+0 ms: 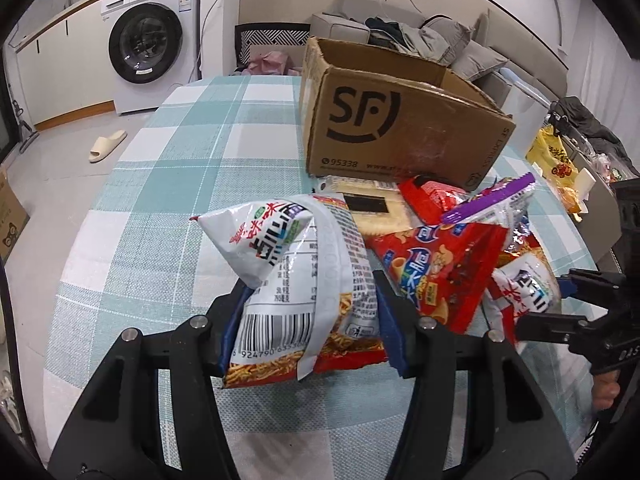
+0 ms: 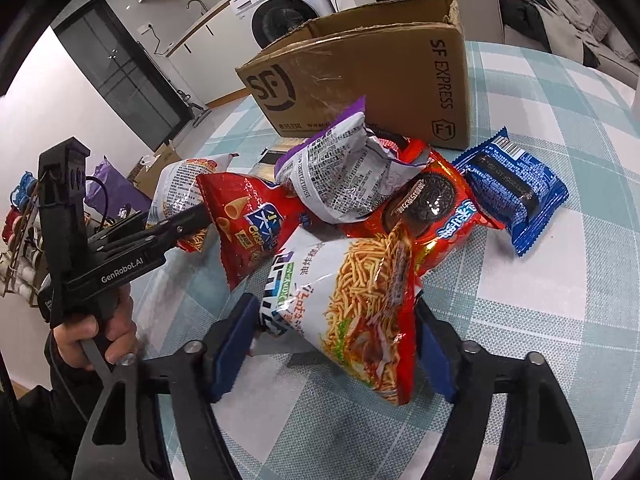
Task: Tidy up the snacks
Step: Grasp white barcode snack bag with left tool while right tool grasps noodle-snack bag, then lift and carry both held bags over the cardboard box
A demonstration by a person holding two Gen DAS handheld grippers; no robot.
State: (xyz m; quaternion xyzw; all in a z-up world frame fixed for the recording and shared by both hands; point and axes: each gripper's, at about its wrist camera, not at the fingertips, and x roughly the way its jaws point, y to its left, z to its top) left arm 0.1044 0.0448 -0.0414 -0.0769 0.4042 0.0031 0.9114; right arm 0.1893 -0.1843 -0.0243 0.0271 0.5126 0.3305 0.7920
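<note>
A pile of snack packs lies on the checked tablecloth [image 1: 168,200] in front of an open cardboard box [image 1: 400,128] [image 2: 360,72]. My left gripper [image 1: 310,312] is shut on a white noodle-snack bag [image 1: 280,240], barcode side up, with both blue pads pressed into its sides. My right gripper [image 2: 336,332] is shut on a second noodle-snack bag [image 2: 360,300], squeezed between its pads. In the right wrist view the left gripper [image 2: 192,220] grips its bag [image 2: 176,184] at the pile's left. In the left wrist view the right gripper [image 1: 536,300] pinches its bag [image 1: 520,284].
Beside the held bags lie a red cone-chip bag [image 2: 240,224], a purple-and-white bag [image 2: 340,172], a red Oreo pack [image 2: 432,200] and a blue Oreo pack [image 2: 516,188]. A flat cracker pack [image 1: 372,208] lies against the box. A washing machine [image 1: 152,40] and sofa [image 1: 440,36] stand beyond the table.
</note>
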